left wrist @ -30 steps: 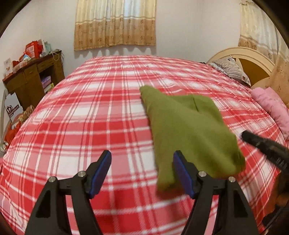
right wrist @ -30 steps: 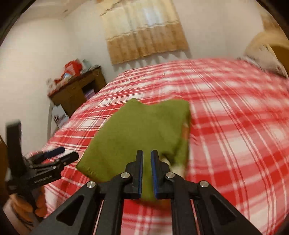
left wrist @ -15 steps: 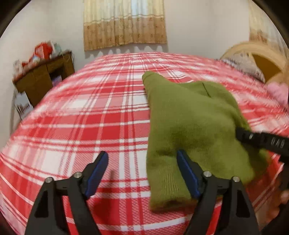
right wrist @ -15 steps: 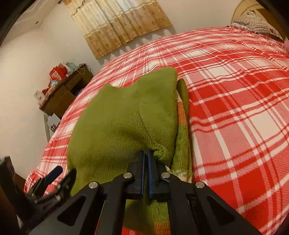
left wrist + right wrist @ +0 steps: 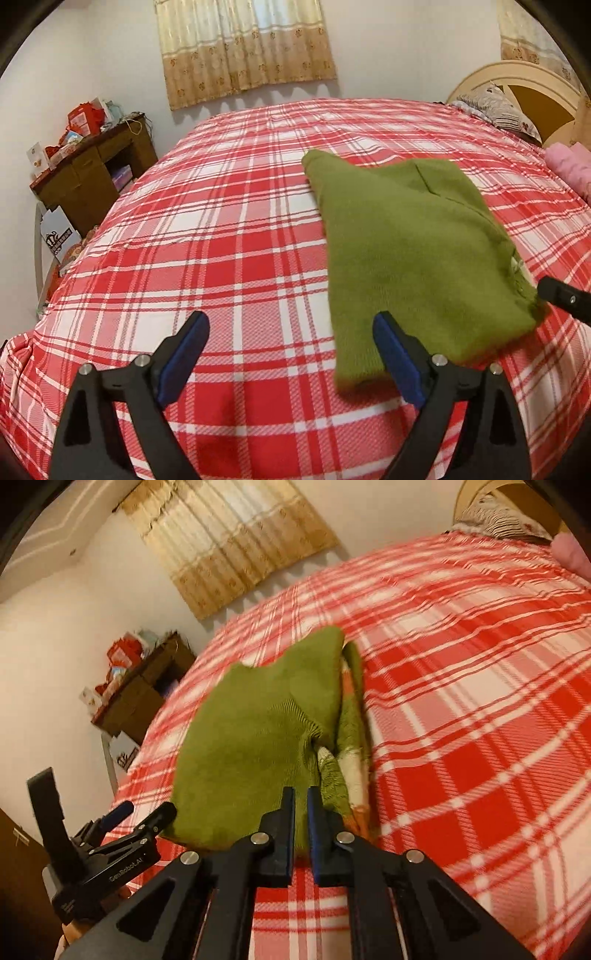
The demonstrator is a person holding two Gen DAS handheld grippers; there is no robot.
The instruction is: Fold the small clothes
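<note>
A green knitted garment [image 5: 406,240] lies folded on the red plaid bed [image 5: 221,240], to the right of the bed's middle. My left gripper [image 5: 291,325] hovers at its near left edge. Its jaws are opening wide, and only a strip of the cloth's edge lies by the right finger, unpressed. In the right wrist view the garment [image 5: 258,738] shows a patterned white and orange layer [image 5: 351,768] under the green one. My right gripper [image 5: 301,797] sits over the near edge. Its jaws are opening to a narrow gap with green cloth showing through, not pinched. The left gripper [image 5: 144,812] appears at the lower left.
A brown desk [image 5: 92,166] cluttered with boxes stands by the wall left of the bed. At the far right are a cream headboard [image 5: 535,85], a patterned pillow [image 5: 498,107] and a pink blanket [image 5: 569,166]. One finger of the right gripper [image 5: 561,301] pokes in beside the garment's right corner.
The right gripper was pinched on the garment's ribbed hem; now it has drawn back, rolled, and its jaws have parted slightly. The left jaws have spread wider. The folded-over layer lies flatter.
</note>
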